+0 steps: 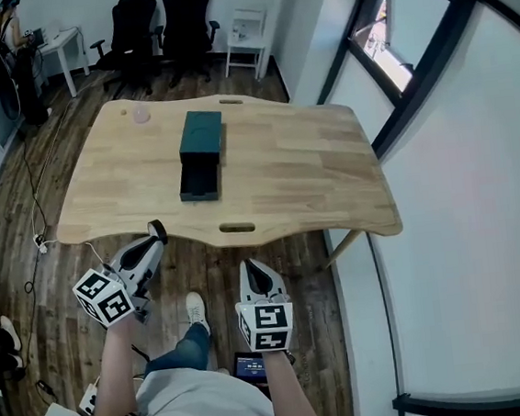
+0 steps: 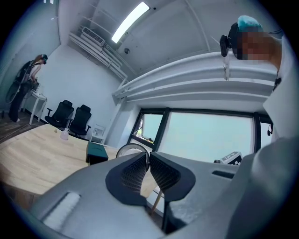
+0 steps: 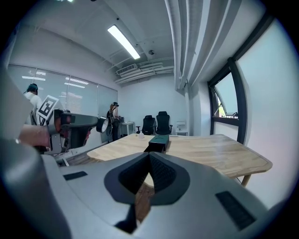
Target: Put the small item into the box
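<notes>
A dark green box (image 1: 202,136) lies mid-table with its drawer (image 1: 199,181) pulled out toward me. The small item, a pale pink piece (image 1: 141,114), sits near the table's far left corner. Both grippers hang off the table's near edge, over the floor. My left gripper (image 1: 157,229) is shut and empty, just short of the edge. My right gripper (image 1: 250,266) is shut and empty, lower down. The left gripper view shows its closed jaws (image 2: 149,161), the box (image 2: 96,151) and the pink item (image 2: 64,135) beyond. The right gripper view shows closed jaws (image 3: 149,161) and the box (image 3: 159,140) ahead.
The wooden table (image 1: 311,169) has a slot (image 1: 237,227) at its near edge and another at the far edge. Black office chairs (image 1: 162,23) and a white side table (image 1: 247,38) stand behind it. A window wall (image 1: 410,57) runs on the right. A person (image 1: 10,44) stands far left.
</notes>
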Demonstrator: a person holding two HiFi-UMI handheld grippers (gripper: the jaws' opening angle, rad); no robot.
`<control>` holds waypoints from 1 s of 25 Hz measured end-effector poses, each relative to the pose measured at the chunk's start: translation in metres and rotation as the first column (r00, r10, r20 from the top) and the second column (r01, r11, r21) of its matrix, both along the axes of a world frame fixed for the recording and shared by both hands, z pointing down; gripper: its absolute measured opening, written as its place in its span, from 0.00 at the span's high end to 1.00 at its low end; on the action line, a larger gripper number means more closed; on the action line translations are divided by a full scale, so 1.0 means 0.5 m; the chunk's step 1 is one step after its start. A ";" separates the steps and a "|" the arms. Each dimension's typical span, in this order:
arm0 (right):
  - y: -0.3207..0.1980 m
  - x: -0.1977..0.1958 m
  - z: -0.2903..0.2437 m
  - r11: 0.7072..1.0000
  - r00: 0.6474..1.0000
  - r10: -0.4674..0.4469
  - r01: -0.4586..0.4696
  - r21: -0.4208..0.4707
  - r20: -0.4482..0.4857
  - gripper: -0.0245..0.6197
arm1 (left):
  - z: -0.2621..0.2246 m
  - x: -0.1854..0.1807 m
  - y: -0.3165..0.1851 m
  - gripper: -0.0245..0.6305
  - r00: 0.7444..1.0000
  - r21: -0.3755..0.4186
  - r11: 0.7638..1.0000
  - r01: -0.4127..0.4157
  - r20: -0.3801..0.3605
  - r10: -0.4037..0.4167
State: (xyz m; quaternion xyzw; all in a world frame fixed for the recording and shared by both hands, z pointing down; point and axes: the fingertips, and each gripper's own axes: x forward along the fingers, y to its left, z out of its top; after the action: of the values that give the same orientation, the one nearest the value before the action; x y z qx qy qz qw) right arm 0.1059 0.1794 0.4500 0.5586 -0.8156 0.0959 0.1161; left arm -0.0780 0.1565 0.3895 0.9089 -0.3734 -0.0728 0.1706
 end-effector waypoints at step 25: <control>-0.680 -0.036 0.067 0.991 0.997 0.072 -0.070 -0.115 0.013 0.95 | 0.051 0.064 -0.708 0.92 0.978 -0.043 0.977 -0.209 -0.038 0.207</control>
State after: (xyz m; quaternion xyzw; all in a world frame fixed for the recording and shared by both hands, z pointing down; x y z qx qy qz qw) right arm 0.0880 -0.1609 0.4837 0.5788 -0.7894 0.1513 0.1375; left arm -0.0458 -0.1978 0.4148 0.9375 -0.2749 -0.0609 0.2044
